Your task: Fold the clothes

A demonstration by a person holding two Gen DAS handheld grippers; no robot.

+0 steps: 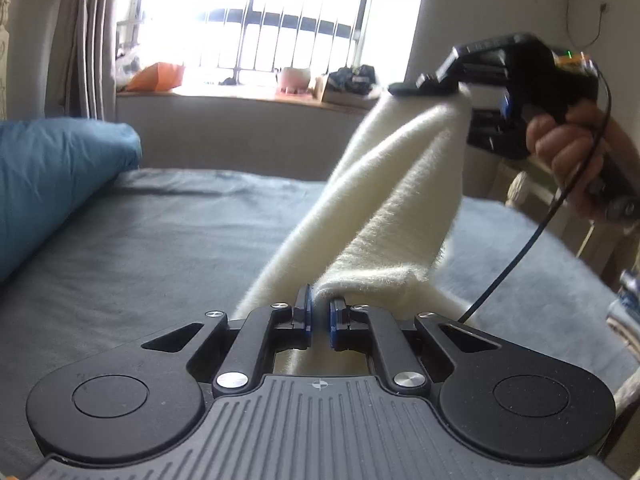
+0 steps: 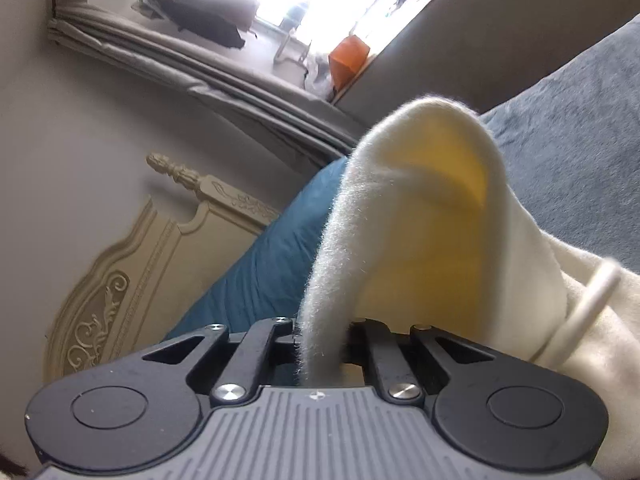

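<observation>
A cream fuzzy garment (image 1: 384, 200) is lifted off the grey bed (image 1: 160, 240) and stretched between both grippers. My left gripper (image 1: 320, 312) is shut on a fold of its lower edge, blue pads pinching the fabric. In the left wrist view the right gripper (image 1: 424, 88), held in a hand (image 1: 568, 148), is raised at the upper right, shut on the garment's top corner. In the right wrist view my right gripper (image 2: 320, 336) grips the cream garment (image 2: 420, 220), which bulges over the fingers and hides them. A white drawstring (image 2: 580, 308) hangs at the right.
A blue pillow (image 1: 56, 176) lies at the bed's left side, with an ornate cream headboard (image 2: 132, 276) behind it. Beyond the bed is a window sill (image 1: 248, 98) with an orange bag (image 1: 158, 76) and other items. Grey curtains (image 1: 88, 32) hang at the left.
</observation>
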